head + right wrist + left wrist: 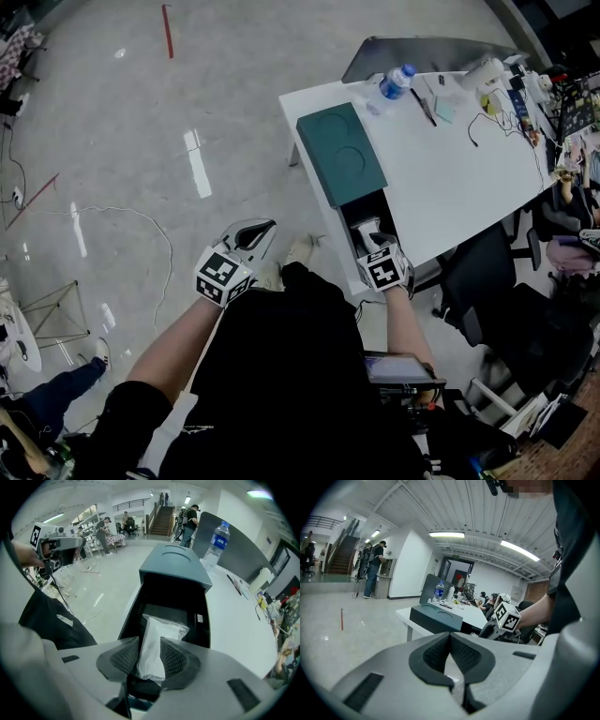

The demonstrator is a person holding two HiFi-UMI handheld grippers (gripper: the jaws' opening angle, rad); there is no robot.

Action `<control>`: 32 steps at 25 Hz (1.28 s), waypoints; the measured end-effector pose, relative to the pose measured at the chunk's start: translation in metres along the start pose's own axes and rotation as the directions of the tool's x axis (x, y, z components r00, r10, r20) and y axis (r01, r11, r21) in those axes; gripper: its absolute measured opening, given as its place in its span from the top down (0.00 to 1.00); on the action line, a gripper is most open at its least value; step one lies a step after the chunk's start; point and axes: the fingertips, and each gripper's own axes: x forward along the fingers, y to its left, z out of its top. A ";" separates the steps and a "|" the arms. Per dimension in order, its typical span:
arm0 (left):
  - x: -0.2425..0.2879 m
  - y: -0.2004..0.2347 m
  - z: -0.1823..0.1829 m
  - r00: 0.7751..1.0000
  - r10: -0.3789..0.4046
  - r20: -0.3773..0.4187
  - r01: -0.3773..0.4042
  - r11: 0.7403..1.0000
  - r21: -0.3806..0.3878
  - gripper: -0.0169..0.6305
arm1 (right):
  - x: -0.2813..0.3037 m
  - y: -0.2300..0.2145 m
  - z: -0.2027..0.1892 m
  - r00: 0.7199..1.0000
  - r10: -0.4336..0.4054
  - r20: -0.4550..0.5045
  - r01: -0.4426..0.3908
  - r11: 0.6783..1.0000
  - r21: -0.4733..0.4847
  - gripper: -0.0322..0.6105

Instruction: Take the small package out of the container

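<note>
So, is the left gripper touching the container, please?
Apart: the head view shows the left gripper over the floor, clear of the container on the table.

- In the right gripper view, the lower end of the small package point(157, 639) is hidden behind the pads point(123, 659) of the right gripper point(150, 657). Whether the pads touch its sides cannot be told.
- In the head view, the right gripper covers the open near end of the container point(339, 155), so the small package is hidden there.
- The container's dark inside runs under its lid point(174, 564) at the far end, out of sight.
- Between the pads of the left gripper point(451, 656), a pale patch point(453, 678) is too indistinct to name.
- The desk point(450, 187) is cut off at the right edge of the head view, and the clutter point(539, 98) there is too small to identify.
- The label print on the bottle point(216, 541) is too small to read.
</note>
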 end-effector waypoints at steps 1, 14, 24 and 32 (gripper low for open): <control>0.000 0.001 0.000 1.000 0.000 -0.002 0.000 1.000 -0.001 0.96 | 0.000 0.000 0.001 1.000 0.000 0.001 0.000 1.000 -0.004 0.72; -0.005 0.011 0.004 1.000 -0.012 -0.003 0.012 1.000 0.010 0.96 | 0.001 -0.005 0.013 0.998 -0.048 0.036 0.048 0.999 0.003 0.88; -0.005 -0.006 0.000 0.999 -0.046 -0.006 0.046 0.998 0.034 0.96 | -0.022 -0.003 0.015 0.991 -0.055 0.122 0.046 0.996 0.075 0.88; -0.012 -0.020 0.001 0.997 -0.074 -0.002 0.074 0.996 0.059 0.96 | -0.039 -0.003 0.016 0.972 -0.091 0.216 0.070 0.992 0.102 0.88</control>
